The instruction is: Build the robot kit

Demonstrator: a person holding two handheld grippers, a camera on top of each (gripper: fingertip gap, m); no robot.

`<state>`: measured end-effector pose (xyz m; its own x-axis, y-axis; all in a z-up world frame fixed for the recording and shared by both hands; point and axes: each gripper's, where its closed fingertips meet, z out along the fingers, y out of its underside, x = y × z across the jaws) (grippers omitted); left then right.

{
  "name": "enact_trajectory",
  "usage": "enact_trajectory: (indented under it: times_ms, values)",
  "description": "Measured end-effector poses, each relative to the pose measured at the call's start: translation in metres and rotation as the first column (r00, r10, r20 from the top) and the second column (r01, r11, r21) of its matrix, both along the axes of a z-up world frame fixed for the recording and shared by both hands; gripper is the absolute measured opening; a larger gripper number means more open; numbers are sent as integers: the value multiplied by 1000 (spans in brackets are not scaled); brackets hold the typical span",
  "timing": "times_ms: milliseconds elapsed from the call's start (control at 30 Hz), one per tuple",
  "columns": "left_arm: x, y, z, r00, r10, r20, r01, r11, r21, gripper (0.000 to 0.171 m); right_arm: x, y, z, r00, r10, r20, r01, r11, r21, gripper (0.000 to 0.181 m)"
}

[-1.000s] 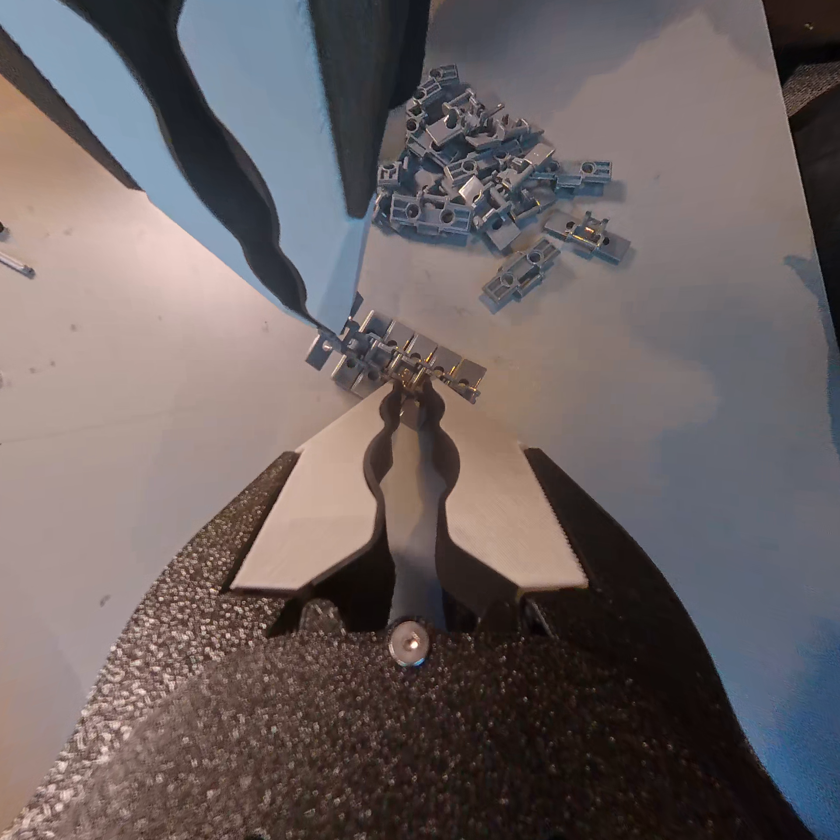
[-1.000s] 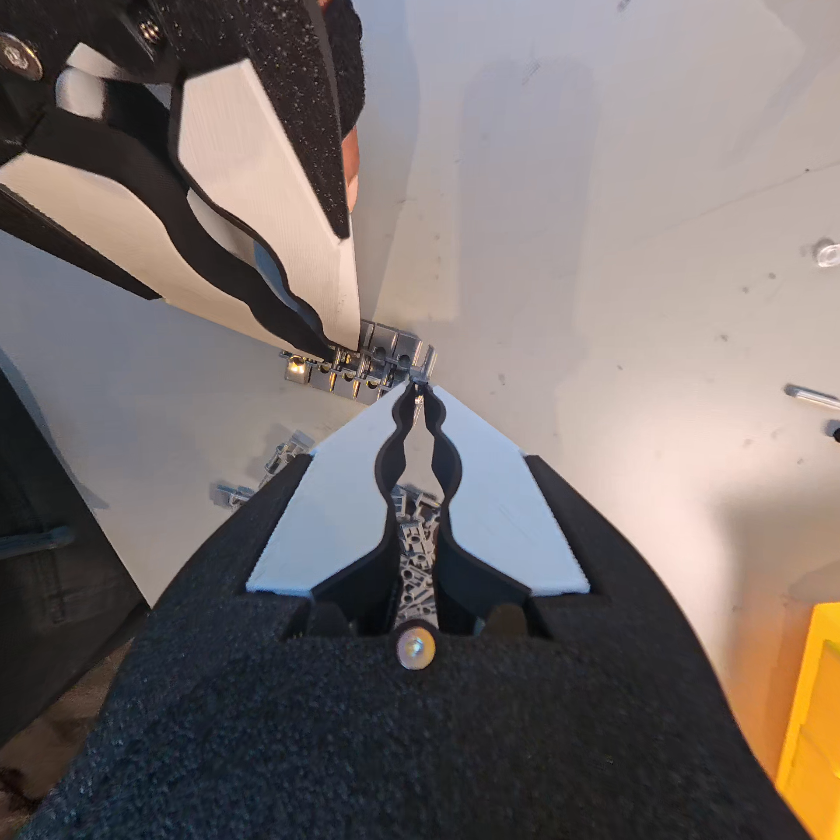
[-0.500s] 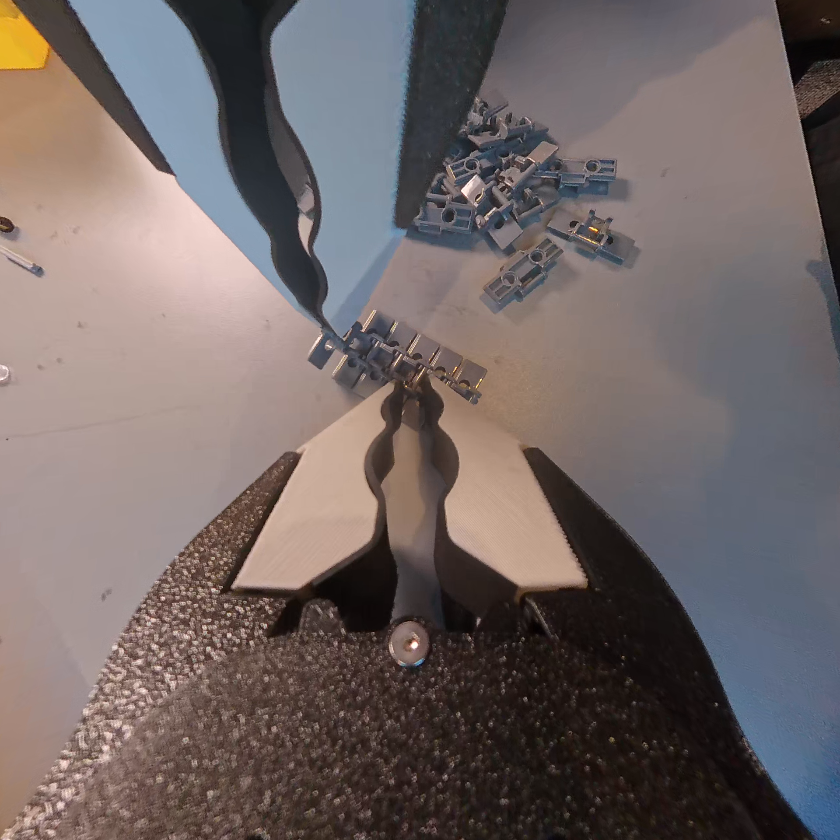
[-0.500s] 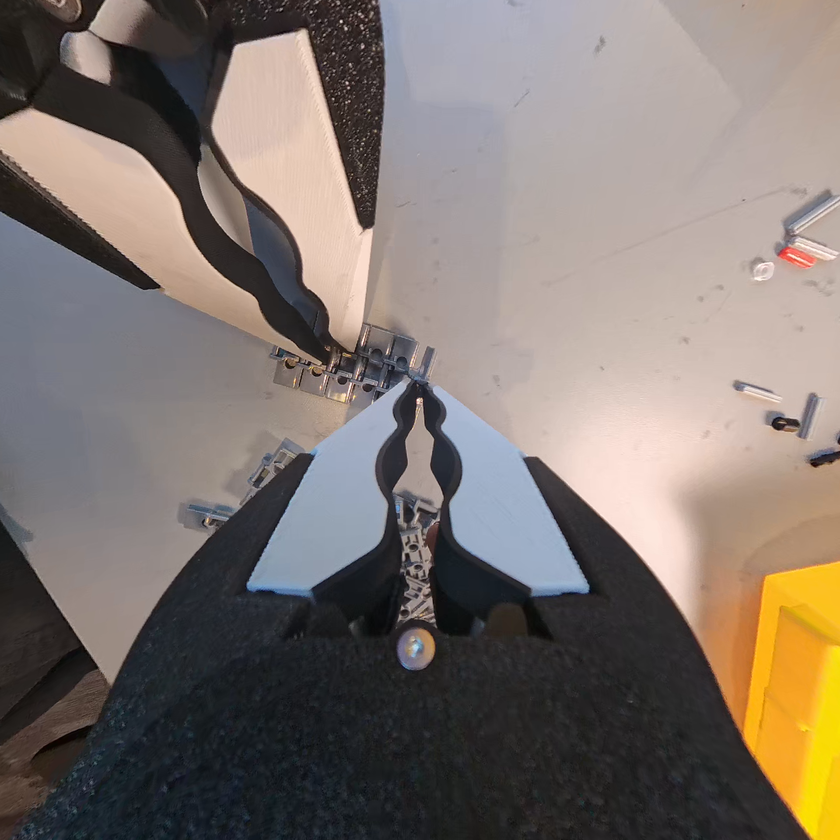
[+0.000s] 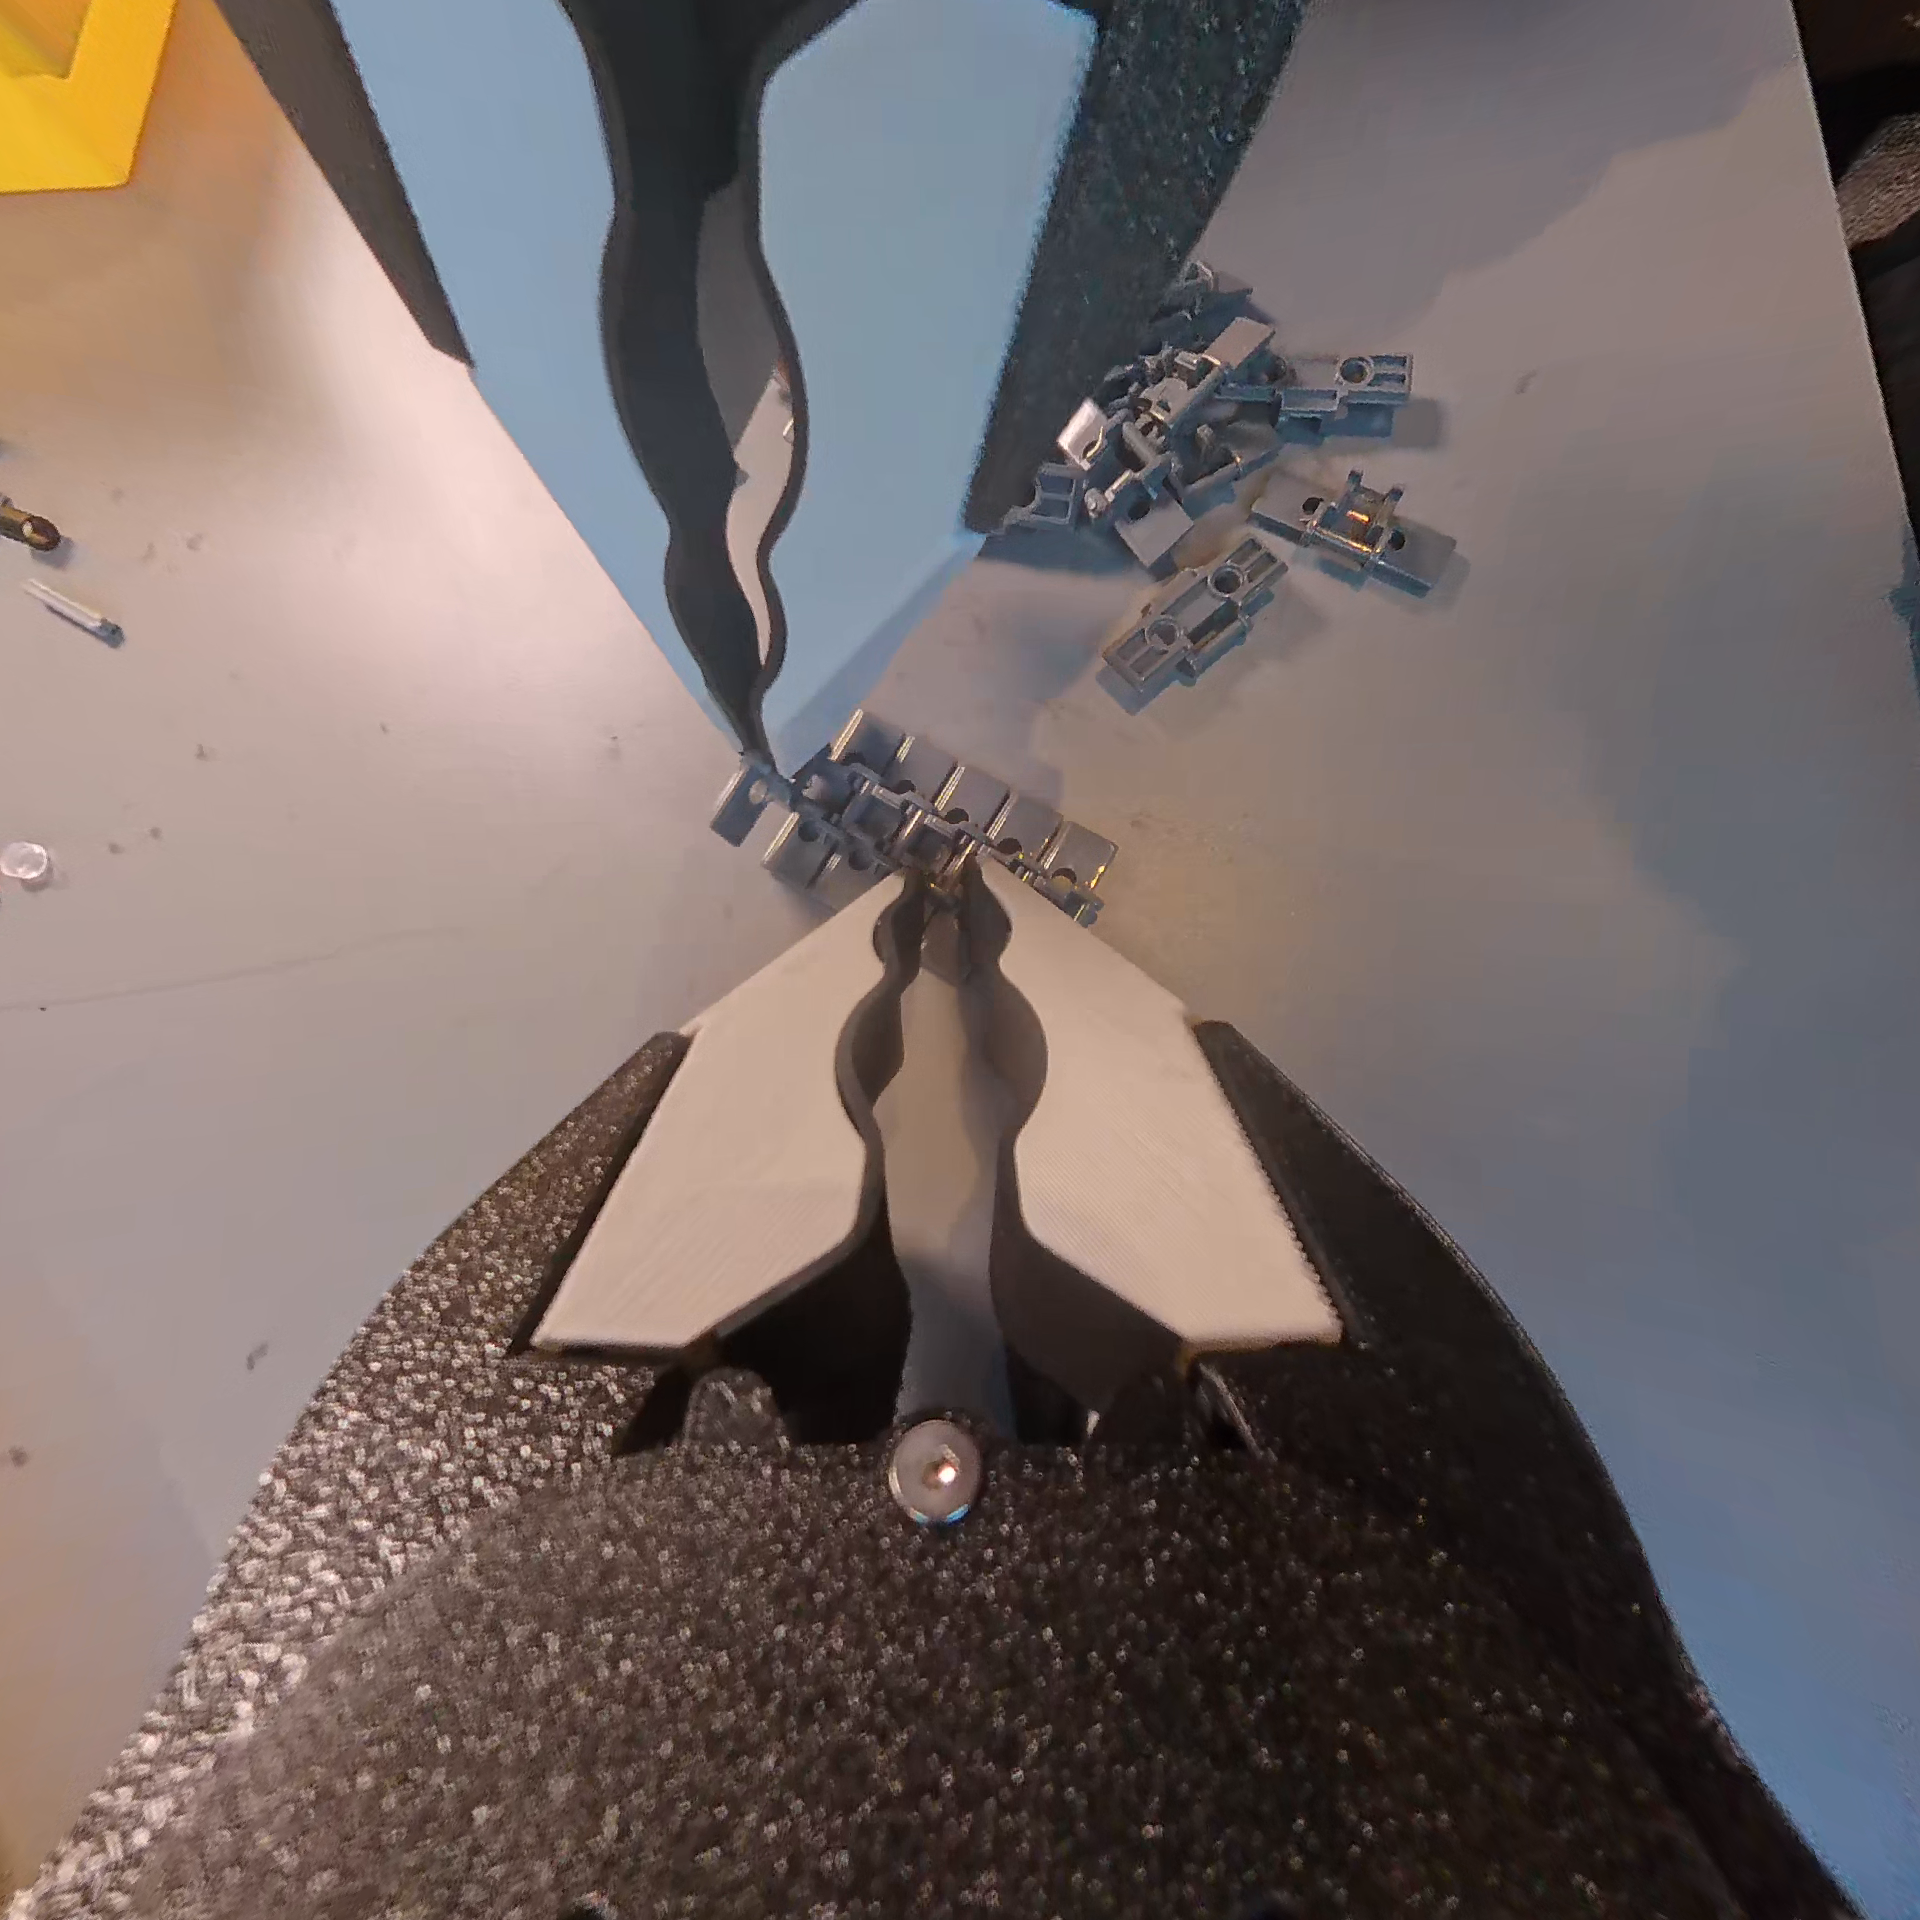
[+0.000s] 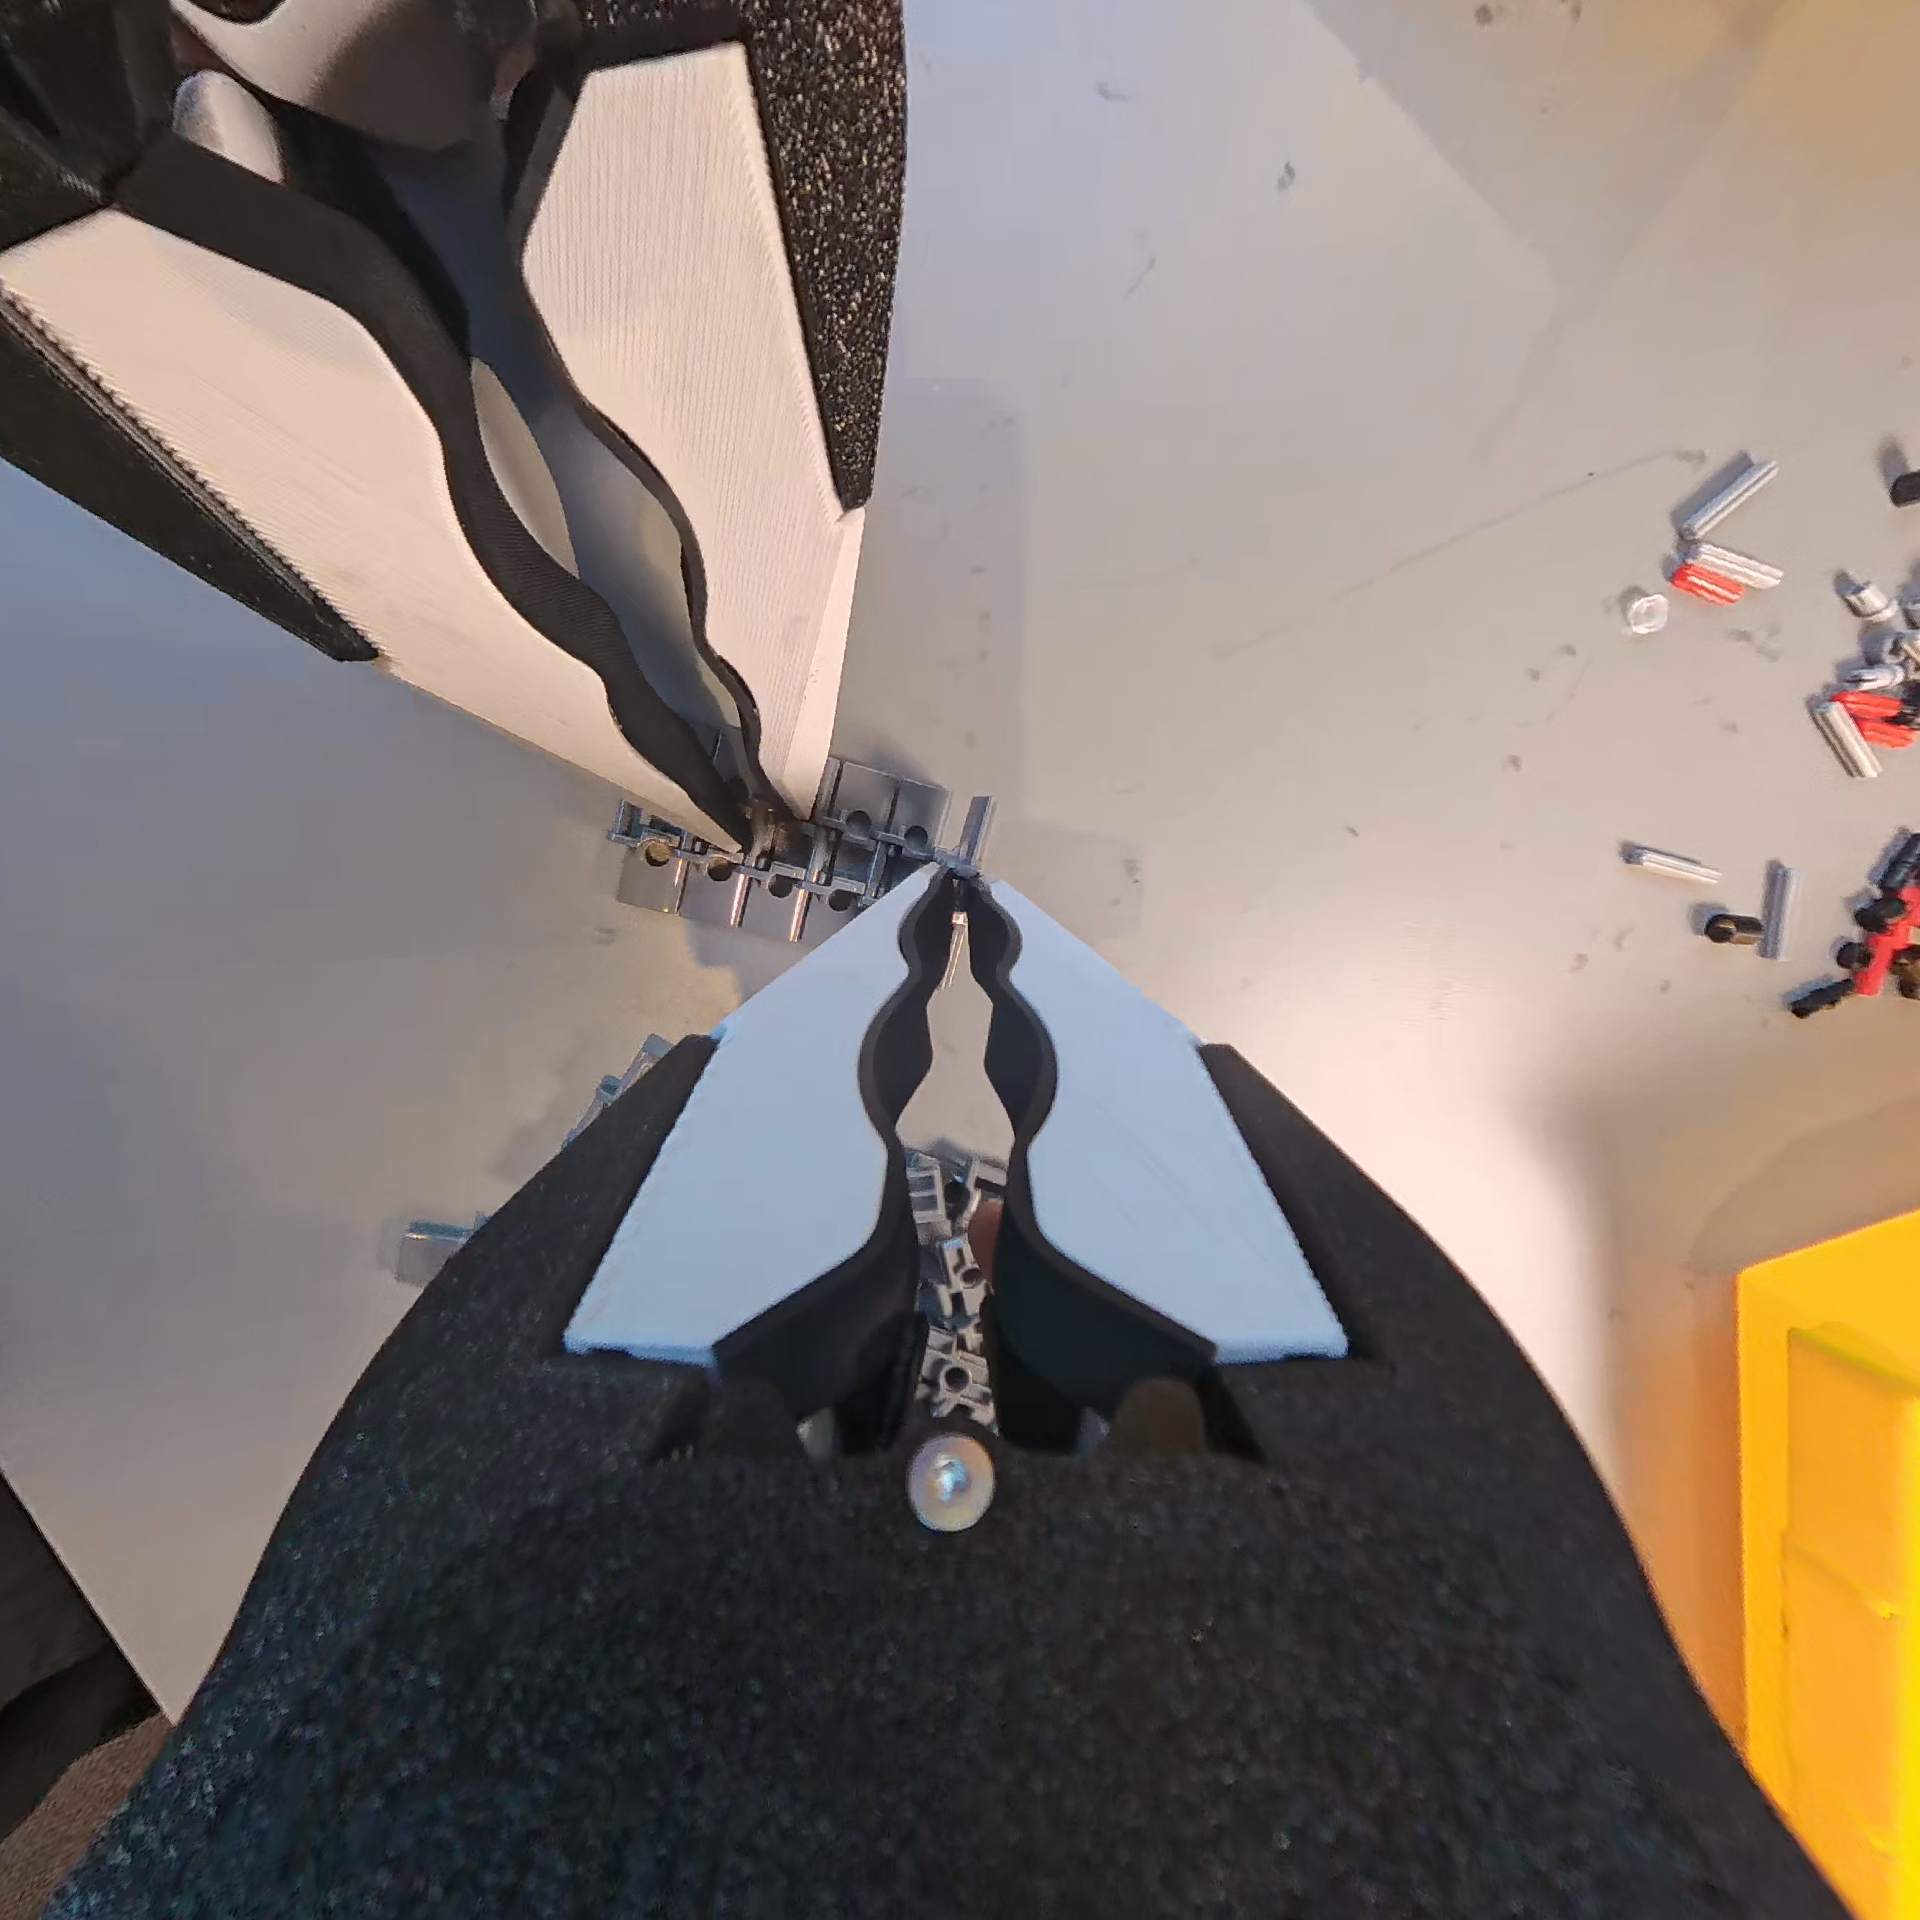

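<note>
The left gripper (image 5: 940, 883) is pressed together on a short chain (image 5: 914, 826) of grey plastic track links, pinching it near the middle. The right gripper (image 6: 958, 878) is also closed, nipping the chain (image 6: 800, 862) at one end link, which stands tilted up off the table (image 5: 1558, 935). In the left wrist view the right gripper (image 5: 753, 743) comes in from above, its tips meeting at the chain's far left end; in the right wrist view the left gripper (image 6: 753, 821) comes down from the upper left onto the row.

Both tools have pale ribbed fingers (image 5: 1122, 1122) lined with black wavy rubber, set in grainy black bodies. The chain lies flat on the table apart from the lifted end, a row of small square plates with round holes and thin hinge bars.

Beyond the chain, a loose pile (image 5: 1205, 436) of the same grey links sits near, partly behind the right gripper's body, with two single links just beside it. The table is smooth, matt, pale grey, lightly scuffed, with wide bare room to the right of the chain in the left view. Its far edge runs past the pile. Small pins (image 6: 1849, 717), grey, red and black, lie scattered well apart to one side, near a yellow bin (image 6: 1829, 1507) with hard square corners.
</note>
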<state>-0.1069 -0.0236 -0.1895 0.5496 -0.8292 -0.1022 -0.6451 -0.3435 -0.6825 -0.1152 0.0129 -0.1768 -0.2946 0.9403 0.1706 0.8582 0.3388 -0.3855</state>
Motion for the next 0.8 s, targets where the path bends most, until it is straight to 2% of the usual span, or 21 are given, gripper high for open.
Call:
enact_trajectory:
  times_ms: [333,367,433,467,500,533,633,700,800]
  values:
    - [0,0,0,1000,2,-20,-1,999,35,5,-1,1,-2,999,-20,-34,20,1000,-10,2]
    - [0,0,0,1000,2,-21,-1,999,38,5,-1,1,-2,999,-21,-32,20,999,-27,2]
    - [0,0,0,1000,2,-22,-1,999,38,6,-1,3,-3,998,-63,-18,59,987,-150,3]
    - [0,0,0,1000,2,-22,-2,999,37,6,0,12,-6,996,-86,0,85,984,-156,0]
    - [0,-1,0,1000,1,-23,0,999,40,6,4,23,-12,997,-75,22,77,991,-110,2]
    - [0,-1,0,1000,-1,-27,2,999,46,6,5,27,-14,997,-70,19,71,990,-123,12]
    - [0,-2,0,999,-4,-33,6,999,51,6,1,29,3,990,-125,-69,103,960,-262,22]
    - [0,-2,1,1000,-7,-26,8,999,41,6,7,34,16,987,-106,-122,74,966,-248,22]
    - [0,-4,1,999,-24,-26,25,999,35,6,28,29,20,995,-47,-92,22,968,-250,24]
